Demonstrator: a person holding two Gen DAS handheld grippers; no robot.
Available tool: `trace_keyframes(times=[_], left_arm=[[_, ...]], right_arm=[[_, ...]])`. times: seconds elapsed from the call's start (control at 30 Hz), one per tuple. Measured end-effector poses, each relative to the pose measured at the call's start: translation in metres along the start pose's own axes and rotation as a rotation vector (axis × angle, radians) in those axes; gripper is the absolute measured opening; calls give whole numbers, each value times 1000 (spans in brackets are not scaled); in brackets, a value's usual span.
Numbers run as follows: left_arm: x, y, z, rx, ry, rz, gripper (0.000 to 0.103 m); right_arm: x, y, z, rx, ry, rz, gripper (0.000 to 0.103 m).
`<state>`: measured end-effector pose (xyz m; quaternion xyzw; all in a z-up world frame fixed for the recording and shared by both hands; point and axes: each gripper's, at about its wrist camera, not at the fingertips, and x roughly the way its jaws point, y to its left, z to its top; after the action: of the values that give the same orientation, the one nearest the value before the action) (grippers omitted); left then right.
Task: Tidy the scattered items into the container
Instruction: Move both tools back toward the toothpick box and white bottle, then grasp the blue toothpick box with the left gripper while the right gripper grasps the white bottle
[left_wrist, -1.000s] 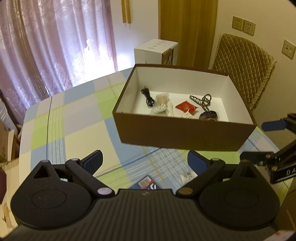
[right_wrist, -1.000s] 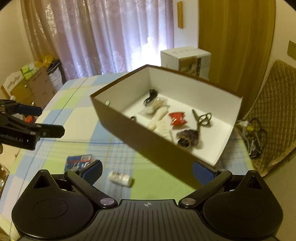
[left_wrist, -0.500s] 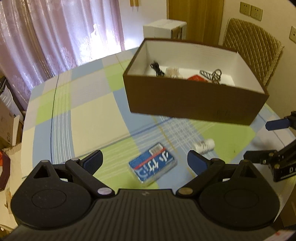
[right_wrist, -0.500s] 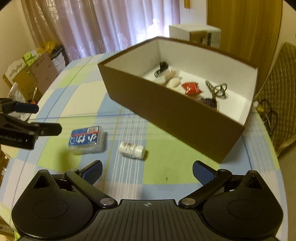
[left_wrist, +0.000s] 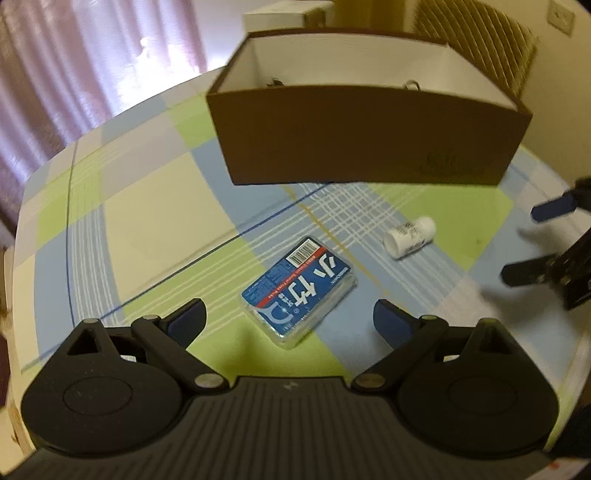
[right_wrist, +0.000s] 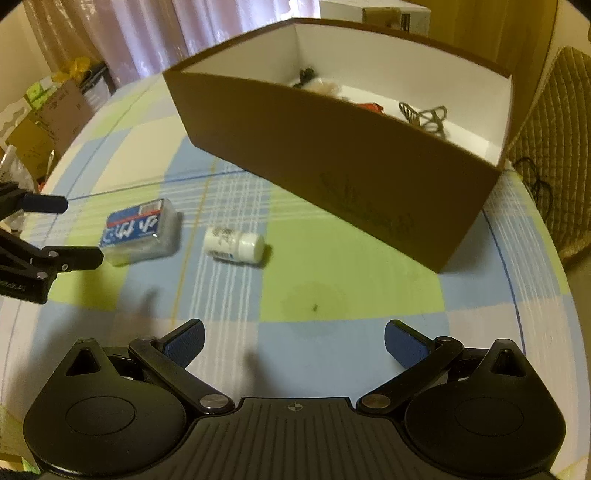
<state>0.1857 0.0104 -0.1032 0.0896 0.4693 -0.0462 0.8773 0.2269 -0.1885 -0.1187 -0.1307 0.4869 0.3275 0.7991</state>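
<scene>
The blue plastic-wrapped tissue packet and the small white plastic bottle, on its side, are seen on the checked desk, before the brown cardboard box. Its contents are mostly hidden by the near wall. Both the left hand-held gripper and right hand-held gripper are spread apart, empty.

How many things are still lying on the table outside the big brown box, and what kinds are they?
Flat blue packet with white lettering: 1
Small white plastic bottle lying on its side: 1
Total: 2, both on the checked tablecloth in front of the brown cardboard box.
</scene>
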Motion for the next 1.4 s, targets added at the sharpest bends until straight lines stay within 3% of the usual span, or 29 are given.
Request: trace_keyframes(times=[0.37, 0.6, 0.77, 0.97, 1.17, 1.27, 1.4], left_arm=[[43, -1, 7, 181, 7, -67, 79], [54, -2, 10, 182, 27, -69, 66], [48, 7, 4, 80, 60, 2, 65], [40, 30, -4, -152, 148, 140, 64], [31, 43, -15, -330, 192, 230, 62], [29, 45, -18, -374, 211, 244, 60], [31, 49, -23, -407, 231, 233, 60]], right_arm=[[6, -23, -9, 48, 34, -56, 101], [7, -25, -8, 46, 24, -47, 101], [9, -15, -1, 1, -8, 12, 101], [22, 6, 11, -81, -32, 50, 101], [39, 32, 25, -131, -68, 52, 100], [50, 42, 32, -123, -78, 55, 85], [64, 50, 39, -85, -71, 35, 74]])
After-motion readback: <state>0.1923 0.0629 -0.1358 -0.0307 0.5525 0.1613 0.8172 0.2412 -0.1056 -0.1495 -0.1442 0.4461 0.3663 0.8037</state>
